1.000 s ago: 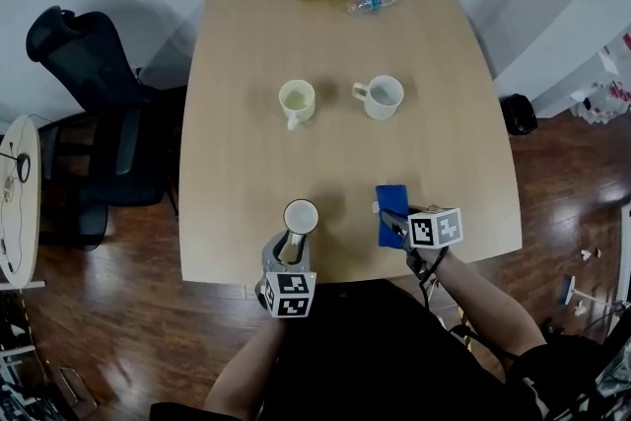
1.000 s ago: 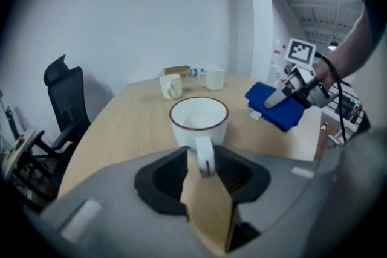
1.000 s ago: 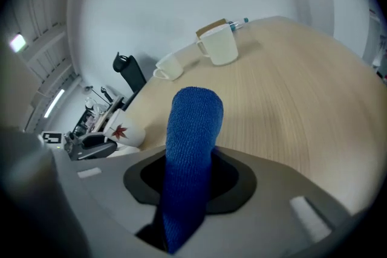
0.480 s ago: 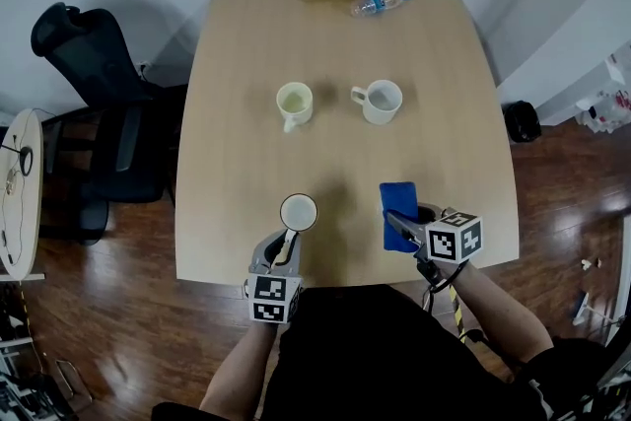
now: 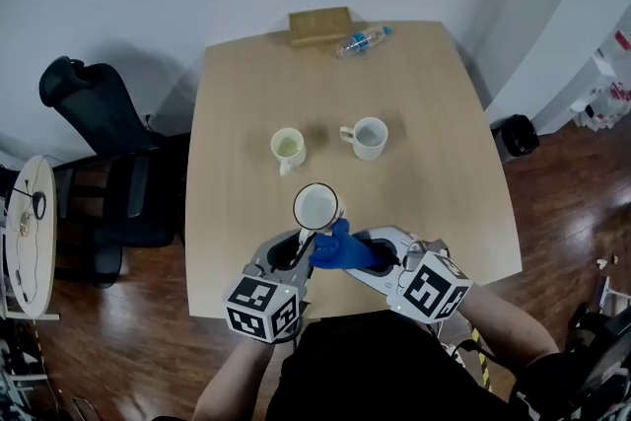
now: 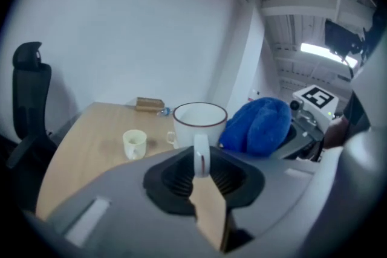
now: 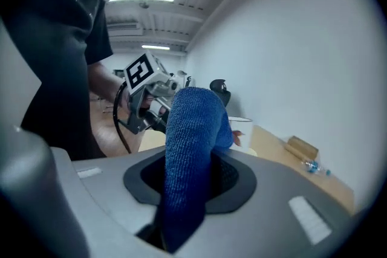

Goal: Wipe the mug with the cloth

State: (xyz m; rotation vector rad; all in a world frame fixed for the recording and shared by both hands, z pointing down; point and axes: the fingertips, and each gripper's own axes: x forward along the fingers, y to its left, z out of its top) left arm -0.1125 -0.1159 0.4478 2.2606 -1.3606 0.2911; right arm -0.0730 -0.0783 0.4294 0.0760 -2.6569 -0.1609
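Fingers [image 6: 208,214] of the left gripper [image 5: 299,249] are clamped together on the handle of the white mug with a dark rim [image 5: 316,207]. They hold it upright and mouth-up, clear of the pale wooden table [image 5: 444,163], above its near edge. Just right of the mug, the bunched blue terry cloth [image 5: 340,248] sits against its outer wall beside the handle; whether it presses or only brushes the wall I cannot tell. The right gripper [image 5: 373,256] has its fingers nearly closed, pinching the cloth, whose free end bulges out in front of them.

My reading is that the pick-up is done and the wiping is about to start, or is only just beginning. The next move calls for pushing the cloth firmly onto the mug's wall and rubbing it around or up and down. Meanwhile the left grip has to resist twisting, since the handle is a narrow hold.

Both grippers point away from the person and a little downward, angled in toward each other in front of the torso. The right one's marker cube sits tilted, suggesting a rolled wrist.
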